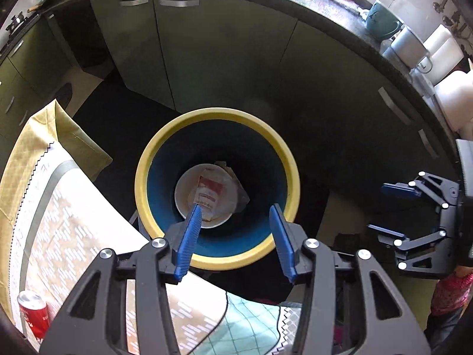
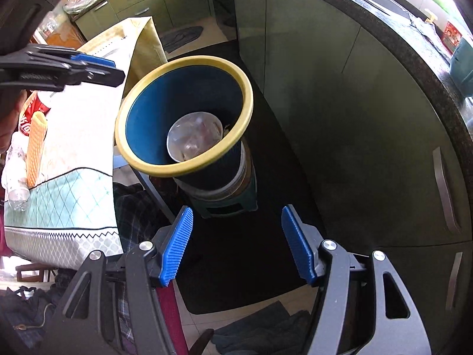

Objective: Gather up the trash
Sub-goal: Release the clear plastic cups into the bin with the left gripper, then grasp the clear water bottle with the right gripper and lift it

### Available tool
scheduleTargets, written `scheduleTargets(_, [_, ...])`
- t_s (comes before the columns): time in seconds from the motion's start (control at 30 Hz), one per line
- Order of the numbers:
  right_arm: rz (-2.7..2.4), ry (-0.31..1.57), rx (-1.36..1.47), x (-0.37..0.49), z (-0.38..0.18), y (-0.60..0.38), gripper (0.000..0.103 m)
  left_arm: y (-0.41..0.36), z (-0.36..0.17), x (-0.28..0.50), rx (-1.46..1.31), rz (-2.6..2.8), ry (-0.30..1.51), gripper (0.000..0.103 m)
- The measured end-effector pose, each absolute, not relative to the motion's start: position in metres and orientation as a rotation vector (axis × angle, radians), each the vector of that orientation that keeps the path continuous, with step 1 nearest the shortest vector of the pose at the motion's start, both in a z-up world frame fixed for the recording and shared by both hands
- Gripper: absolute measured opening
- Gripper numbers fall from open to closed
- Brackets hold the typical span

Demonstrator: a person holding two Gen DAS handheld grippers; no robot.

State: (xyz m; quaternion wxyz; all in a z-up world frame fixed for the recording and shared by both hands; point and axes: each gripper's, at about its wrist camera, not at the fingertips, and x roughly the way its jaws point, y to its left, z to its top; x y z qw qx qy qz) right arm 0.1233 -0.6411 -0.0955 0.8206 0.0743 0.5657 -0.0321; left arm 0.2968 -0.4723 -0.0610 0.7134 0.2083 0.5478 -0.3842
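Blue-walled bin [image 1: 153,183] sits directly under the left gripper [image 1: 236,236], jaws half-open and empty; remaining red can [image 1: 32,313] lies at the table's [image 1: 88,236] near edge, on its side.

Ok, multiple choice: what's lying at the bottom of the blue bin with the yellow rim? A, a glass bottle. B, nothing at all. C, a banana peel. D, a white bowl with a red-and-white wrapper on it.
D: the left wrist view looks straight down into the bin, where a white bowl sits with a crumpled red-and-white wrapper lying on it.
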Motion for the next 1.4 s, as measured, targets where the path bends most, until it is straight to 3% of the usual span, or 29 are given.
scheduleTargets(0.17, [-0.045, 1.199, 0.131, 0.119, -0.092, -0.625, 0.062, -0.415, -0.004, 0.276, 0.39, -0.871, 1.12, 0.049])
scheduleTargets(0.37, [0.057, 1.208, 0.042, 0.142, -0.081, -0.563, 0.062, -0.294, 0.066, 0.229, 0.319, -0.768, 0.936, 0.069])
scheduleTargets(0.53, [0.254, 1.205, -0.048, 0.162, -0.059, -0.469, 0.062, -0.187, 0.09, 0.188, 0.232, -0.58, 0.845, 0.091])
scheduleTargets(0.73, [0.506, 1.225, -0.041, 0.189, -0.04, -0.358, 0.064, -0.069, 0.072, 0.161, 0.111, -0.375, 0.848, 0.093])
scheduleTargets(0.93, [0.61, 1.266, -0.083, 0.21, -0.037, -0.269, 0.068, -0.003, 0.036, 0.129, 0.065, -0.3, 0.887, 0.093])
scheduleTargets(1.4, [0.548, 1.405, -0.171, 0.247, -0.078, -0.204, 0.067, 0.024, 0.002, 0.127, 0.045, -0.321, 0.945, 0.093])
